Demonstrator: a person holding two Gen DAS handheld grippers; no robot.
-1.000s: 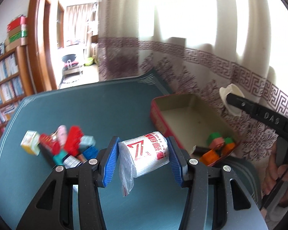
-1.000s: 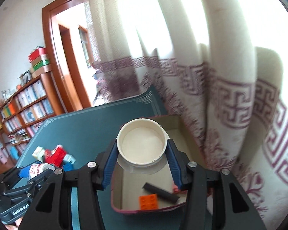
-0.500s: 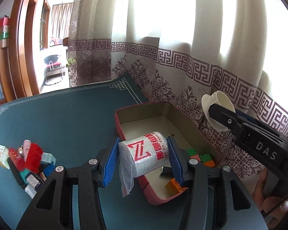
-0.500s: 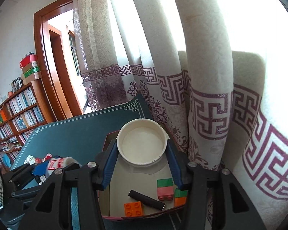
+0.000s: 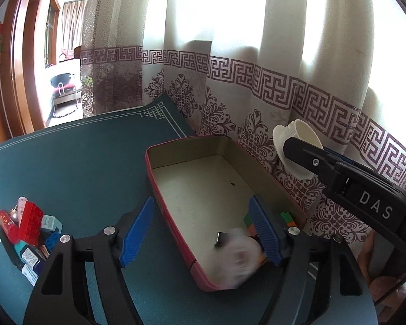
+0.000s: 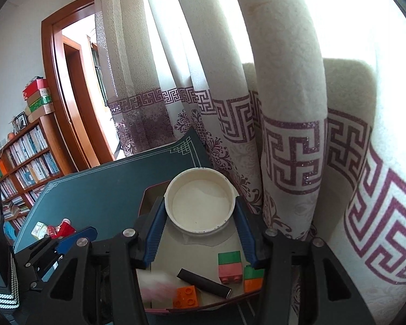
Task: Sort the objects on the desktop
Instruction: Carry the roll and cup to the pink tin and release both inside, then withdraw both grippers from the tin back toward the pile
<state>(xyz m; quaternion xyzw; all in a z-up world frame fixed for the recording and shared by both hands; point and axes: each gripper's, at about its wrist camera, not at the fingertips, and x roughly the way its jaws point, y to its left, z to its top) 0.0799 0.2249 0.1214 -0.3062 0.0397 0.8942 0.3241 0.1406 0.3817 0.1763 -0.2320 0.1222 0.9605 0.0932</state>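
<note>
Two hand-held grippers hover over the red tin (image 5: 176, 205): the left hand-held gripper (image 5: 203, 233) gapes empty above a blurred white roll (image 5: 236, 260), while the right hand-held gripper (image 6: 199, 233) clamping the cream bowl (image 6: 200, 205) should lower flat before letting go.

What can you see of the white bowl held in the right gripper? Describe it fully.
The white bowl is round, shallow and cream-white, seemingly ceramic or plastic, with a small lug at the rim and dark specks on its edge. It is empty, clamped at opposite sides between the right gripper's blue fingers, above the red tin.
</note>
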